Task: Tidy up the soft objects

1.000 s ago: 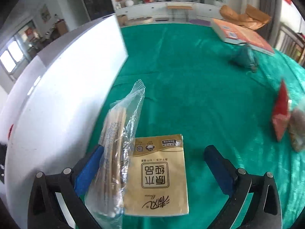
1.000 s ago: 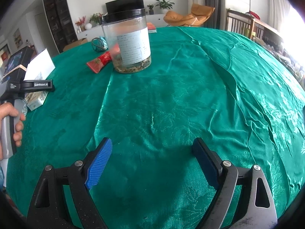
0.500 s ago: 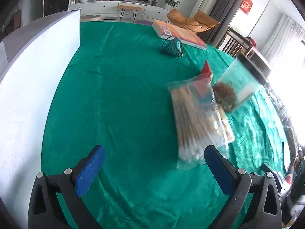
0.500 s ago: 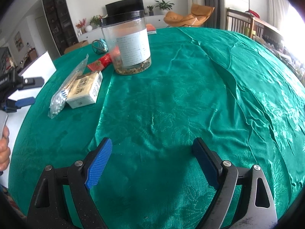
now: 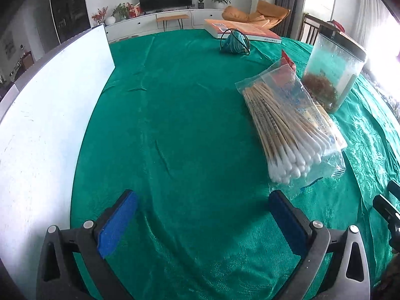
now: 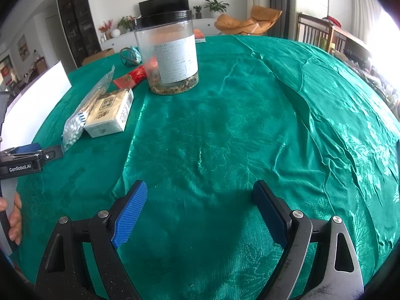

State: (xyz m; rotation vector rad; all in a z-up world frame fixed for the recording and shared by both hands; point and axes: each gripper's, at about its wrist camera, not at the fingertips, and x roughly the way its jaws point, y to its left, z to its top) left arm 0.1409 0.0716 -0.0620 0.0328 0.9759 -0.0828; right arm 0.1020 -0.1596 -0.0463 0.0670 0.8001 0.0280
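Since a second ago my left tool (image 5: 202, 221) has let go and pulled back; the cotton swab bag (image 5: 291, 130) and tissue pack (image 6: 110, 112) now lie side by side, touching, on the green-clothed table (image 6: 225, 137), just beside the clear jar (image 6: 170, 55). I've got both tools gaping wide with nothing between the pads, my right tool (image 6: 200, 211) hovering over bare cloth, well apart from the pile.

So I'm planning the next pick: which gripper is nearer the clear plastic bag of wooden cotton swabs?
Left. The left gripper is open just short of the bag of cotton swabs, whose corner almost reaches its right finger. The right gripper is open farther off, over bare cloth.
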